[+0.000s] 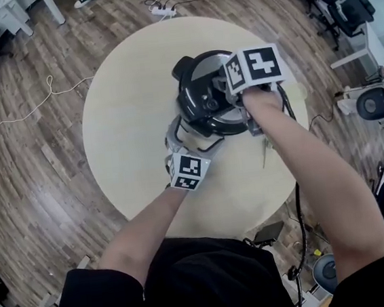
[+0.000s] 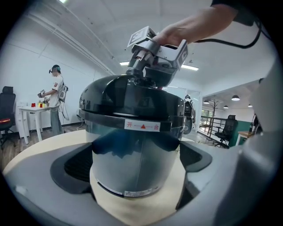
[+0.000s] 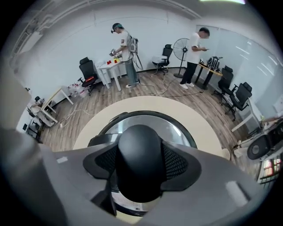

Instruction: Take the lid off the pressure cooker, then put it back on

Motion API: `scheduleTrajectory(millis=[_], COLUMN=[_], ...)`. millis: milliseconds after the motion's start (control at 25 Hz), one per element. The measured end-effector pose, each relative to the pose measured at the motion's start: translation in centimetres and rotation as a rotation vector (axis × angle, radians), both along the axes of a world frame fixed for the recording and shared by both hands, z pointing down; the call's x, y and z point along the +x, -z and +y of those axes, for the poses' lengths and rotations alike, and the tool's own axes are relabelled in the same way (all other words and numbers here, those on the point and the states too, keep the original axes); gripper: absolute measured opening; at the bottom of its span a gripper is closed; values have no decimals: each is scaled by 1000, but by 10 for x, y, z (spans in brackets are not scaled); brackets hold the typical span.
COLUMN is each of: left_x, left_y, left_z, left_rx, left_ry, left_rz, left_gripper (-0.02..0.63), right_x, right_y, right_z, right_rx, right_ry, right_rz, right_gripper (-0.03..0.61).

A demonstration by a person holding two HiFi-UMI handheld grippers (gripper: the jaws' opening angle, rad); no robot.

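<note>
Clamping the lid knob (image 3: 140,145): right gripper (image 3: 140,165), plain only in its own view | left gripper (image 2: 137,170) squeezes pressure cooker (image 2: 132,159) body, lid (image 2: 128,99) seated | head view alone shows round table (image 1: 129,135)

Head view: the right gripper (image 1: 233,101) (marker cube (image 1: 254,68) uppermost) conceals the lid handle (image 3: 140,161); the left gripper (image 1: 189,137) masks the near wall of the pressure cooker (image 1: 198,91). Print on the lower label (image 2: 140,193): illegible.

Steel pressure cooker (image 2: 132,163) stands upright on table (image 1: 127,122), black lid (image 2: 128,101) on.
</note>
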State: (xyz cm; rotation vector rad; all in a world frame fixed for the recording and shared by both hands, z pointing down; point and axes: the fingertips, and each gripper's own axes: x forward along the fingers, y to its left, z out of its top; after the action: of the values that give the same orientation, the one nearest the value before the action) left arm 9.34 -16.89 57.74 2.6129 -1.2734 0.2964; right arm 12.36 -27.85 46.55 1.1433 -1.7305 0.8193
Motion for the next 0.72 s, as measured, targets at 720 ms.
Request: scheduleTrajectory(millis=[720], left_x=[-6], left_y=[-10], left_z=[7], left_rx=[-12], left_ry=[-13], left_rz=[-14], left_gripper=[589], right_x=[1], right_y=[10], right_z=[2], right_rx=[-36], right_ry=[20], right_rz=[-38], right_gripper=[287])
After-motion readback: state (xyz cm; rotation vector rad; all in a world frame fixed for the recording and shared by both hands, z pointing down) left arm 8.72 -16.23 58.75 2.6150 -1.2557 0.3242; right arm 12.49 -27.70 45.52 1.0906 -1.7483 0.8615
